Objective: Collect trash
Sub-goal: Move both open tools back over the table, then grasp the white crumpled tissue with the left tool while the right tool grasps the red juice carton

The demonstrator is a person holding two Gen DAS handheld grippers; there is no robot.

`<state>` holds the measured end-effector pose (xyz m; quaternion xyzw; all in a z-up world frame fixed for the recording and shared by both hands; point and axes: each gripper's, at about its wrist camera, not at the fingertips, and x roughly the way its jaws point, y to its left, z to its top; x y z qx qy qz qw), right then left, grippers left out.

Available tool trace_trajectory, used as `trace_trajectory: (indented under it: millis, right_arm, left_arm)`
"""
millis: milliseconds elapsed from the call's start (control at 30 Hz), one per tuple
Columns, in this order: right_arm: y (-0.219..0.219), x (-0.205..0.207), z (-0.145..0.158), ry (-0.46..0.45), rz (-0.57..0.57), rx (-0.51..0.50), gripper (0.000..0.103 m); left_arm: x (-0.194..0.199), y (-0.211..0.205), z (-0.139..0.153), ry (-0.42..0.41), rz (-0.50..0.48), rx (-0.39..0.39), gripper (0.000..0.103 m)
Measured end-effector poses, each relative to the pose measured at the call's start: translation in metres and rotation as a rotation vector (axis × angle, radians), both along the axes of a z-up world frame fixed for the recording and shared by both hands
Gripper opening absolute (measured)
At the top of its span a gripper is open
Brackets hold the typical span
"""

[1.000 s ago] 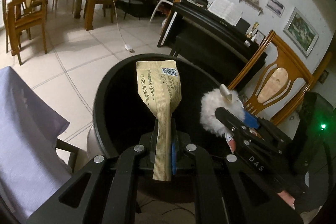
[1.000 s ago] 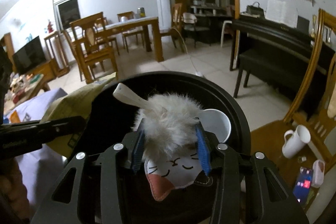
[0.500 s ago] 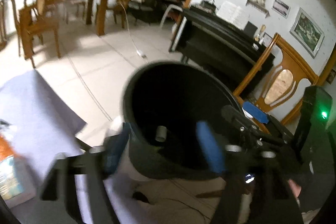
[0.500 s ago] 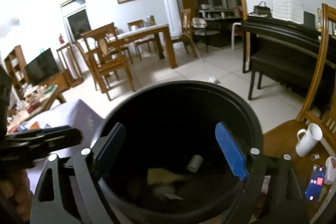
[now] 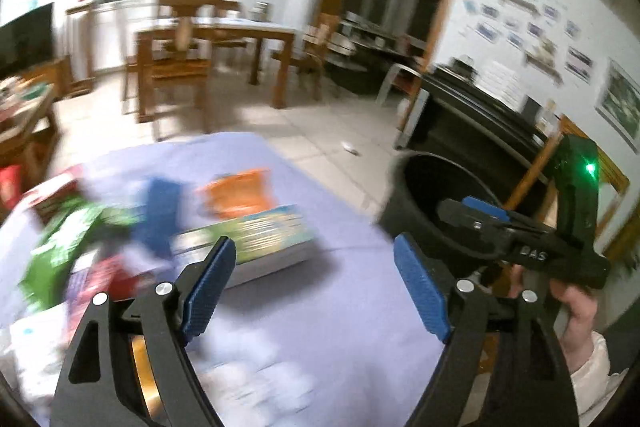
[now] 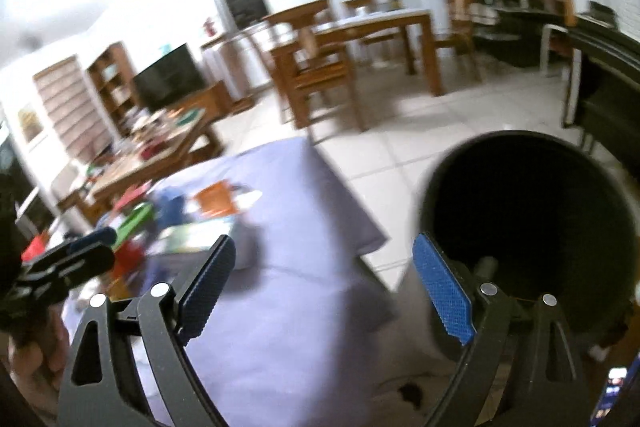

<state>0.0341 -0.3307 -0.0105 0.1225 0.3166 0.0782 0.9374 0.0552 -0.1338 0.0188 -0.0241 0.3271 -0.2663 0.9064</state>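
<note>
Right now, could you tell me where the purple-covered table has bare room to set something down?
The purple cloth is bare along its near side and toward the black bin. It is crowded at the far left, where the book, orange packet and other wrappers lie.

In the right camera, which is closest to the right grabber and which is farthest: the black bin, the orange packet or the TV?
From the right gripper:
1. Black bin, just behind its right-hand finger.
2. Orange packet, further back on the purple cloth, to the left.
3. TV, far across the room, upper left.
</note>
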Motion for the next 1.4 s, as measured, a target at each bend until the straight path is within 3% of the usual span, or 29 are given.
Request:
trace_trajectory:
  millis: [233,400,467,633,867,1000,1100,1300,1400]
  right_arm:
    - [0.105,0.012,0.019,-0.037,0.195,-0.040,0.089]
    - [0.185,0.036,0.039,-0.074,0.291,-0.080,0.089]
    - [0.216,0.049,0.046,-0.085,0.319,-0.097,0.098]
    - [0.287,0.105,0.053,-0.023,0.400,-0.207,0.098]
    - [0.358,0.189,0.025,0.111,0.425,-0.349,0.098]
    - [0.389,0.222,0.007,0.179,0.457,-0.414,0.098]
    - [0.404,0.238,-0.007,0.210,0.459,-0.455,0.098]
    - [0.423,0.246,-0.028,0.253,0.481,-0.500,0.098]
    - [0.433,0.244,-0.033,0.204,0.480,-0.564,0.092]
  left_arm:
    - [-0.016,0.140,-0.007,0.007,0.296,0.010,0.081]
    - [-0.015,0.207,-0.026,0.053,0.456,0.060,0.081]
    - [-0.009,0.224,-0.038,0.099,0.484,0.075,0.081]
    - [0.004,0.246,-0.066,0.170,0.478,0.106,0.080]
    - [0.011,0.260,-0.077,0.198,0.452,0.097,0.049]
    - [0.011,0.259,-0.076,0.188,0.432,0.094,0.048]
    - [0.010,0.257,-0.079,0.199,0.400,0.087,0.038]
    - [0.010,0.257,-0.078,0.199,0.383,0.080,0.036]
    - [0.010,0.257,-0.079,0.202,0.377,0.078,0.029]
